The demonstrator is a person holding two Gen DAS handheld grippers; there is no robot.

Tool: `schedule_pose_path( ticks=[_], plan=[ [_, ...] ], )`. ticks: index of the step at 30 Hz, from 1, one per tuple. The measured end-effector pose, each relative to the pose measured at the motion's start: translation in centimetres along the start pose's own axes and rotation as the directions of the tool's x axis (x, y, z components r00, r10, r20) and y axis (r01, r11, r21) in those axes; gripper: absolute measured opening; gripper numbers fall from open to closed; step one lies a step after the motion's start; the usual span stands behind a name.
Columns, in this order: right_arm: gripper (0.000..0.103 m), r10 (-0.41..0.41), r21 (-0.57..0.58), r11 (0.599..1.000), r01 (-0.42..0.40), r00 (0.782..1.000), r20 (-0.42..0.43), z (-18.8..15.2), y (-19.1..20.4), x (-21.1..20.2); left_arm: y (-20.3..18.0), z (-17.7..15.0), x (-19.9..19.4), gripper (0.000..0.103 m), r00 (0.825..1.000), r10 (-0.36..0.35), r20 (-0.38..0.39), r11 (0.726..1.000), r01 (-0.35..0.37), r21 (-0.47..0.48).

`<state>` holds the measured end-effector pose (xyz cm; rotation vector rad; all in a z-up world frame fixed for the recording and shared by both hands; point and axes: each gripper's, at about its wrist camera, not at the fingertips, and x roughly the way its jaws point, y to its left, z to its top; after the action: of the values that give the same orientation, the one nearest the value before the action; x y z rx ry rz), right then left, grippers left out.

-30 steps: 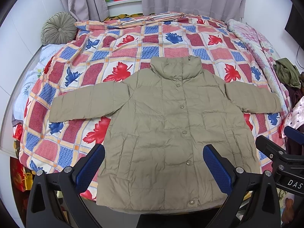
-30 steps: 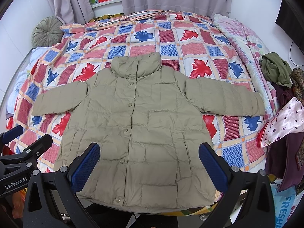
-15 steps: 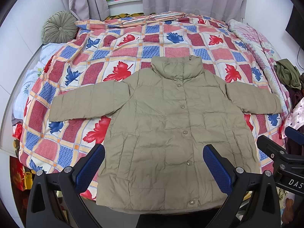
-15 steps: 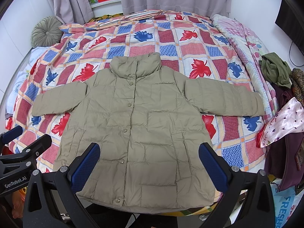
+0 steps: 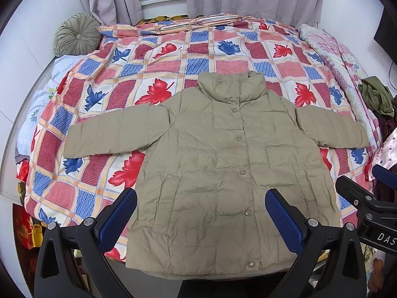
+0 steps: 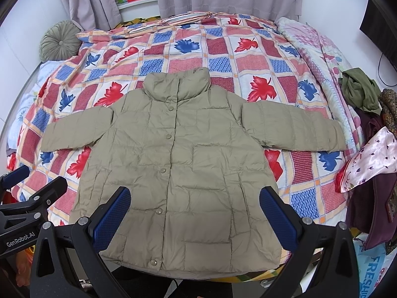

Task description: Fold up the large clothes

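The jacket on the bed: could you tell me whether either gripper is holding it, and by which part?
Nothing is held. The left gripper and right gripper are both open above the jacket, which lies flat.

Jacket (image 5: pixel 223 164) sits perhaps slightly lower in the left wrist view

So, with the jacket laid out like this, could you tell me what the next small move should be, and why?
Probably bring the left gripper down onto the left sleeve cuff. The khaki puffer jacket lies flat and snapped shut on the leaf-print quilt, sleeves spread, both grippers open and empty, the right gripper included.
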<state>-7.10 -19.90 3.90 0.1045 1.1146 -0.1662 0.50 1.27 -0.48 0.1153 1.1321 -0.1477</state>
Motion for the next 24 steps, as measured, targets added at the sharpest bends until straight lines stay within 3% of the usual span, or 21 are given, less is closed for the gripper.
schedule_pose_path(
  ticks=[24],
  plan=[
    [0.103, -0.001, -0.001, 1.000, 0.001, 1.000, -0.010, 0.73, 0.45, 0.34, 0.28, -0.45, 0.15, 0.103, 1.000, -0.002, -0.009, 1.000, 0.002, -0.006]
  ],
)
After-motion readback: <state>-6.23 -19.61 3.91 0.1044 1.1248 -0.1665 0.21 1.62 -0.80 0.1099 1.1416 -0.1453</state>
